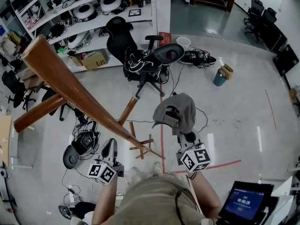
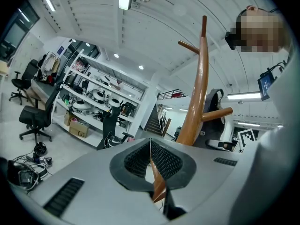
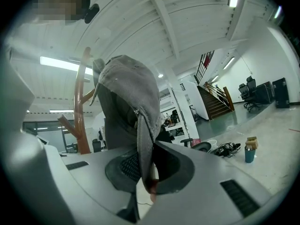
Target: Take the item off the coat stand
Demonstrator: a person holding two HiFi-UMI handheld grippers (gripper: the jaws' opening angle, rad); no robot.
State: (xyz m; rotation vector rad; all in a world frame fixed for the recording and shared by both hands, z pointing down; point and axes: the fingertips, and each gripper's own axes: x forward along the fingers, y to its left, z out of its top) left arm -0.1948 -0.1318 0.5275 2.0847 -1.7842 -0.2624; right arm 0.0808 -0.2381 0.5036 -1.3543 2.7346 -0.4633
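Coat stand [image 1: 65, 83]: brown wooden pole, running from upper left down towards the person's feet in the head view, with a peg [image 1: 40, 112] branching off to the left. No item hangs on any visible part of it.

Left gripper [image 1: 110, 145]: held low, just beside the lower pole. Its own view shows the jaws together with nothing between them. The brown sliver in the gap behind the pads appears to be the pole beyond, not a held thing.

Cap [image 1: 178, 108]: grey fabric, now to the right of the stand and apart from it, held above the floor [image 1: 234, 111].

Right gripper [image 1: 186, 136]: jaws clamped on a narrow fold at the cap's edge, as seen in the right gripper view.

Assessment: the cap appears clear of the stand, so the removal is judged nearly complete. To finish cleanly, the clamp should stay firm, since only a thin edge is caught and the rest hangs free. The cap should travel away from the pegs so that loose fabric does not snag. The left gripper should stay off the pole so as not to tip it.

Orientation: the cap's long axis runs outward from the jaws, in line with the right gripper, with the held edge nearest and the crown farthest. In the head view the rounded crown faces upward. The direction of the peak cannot be told.
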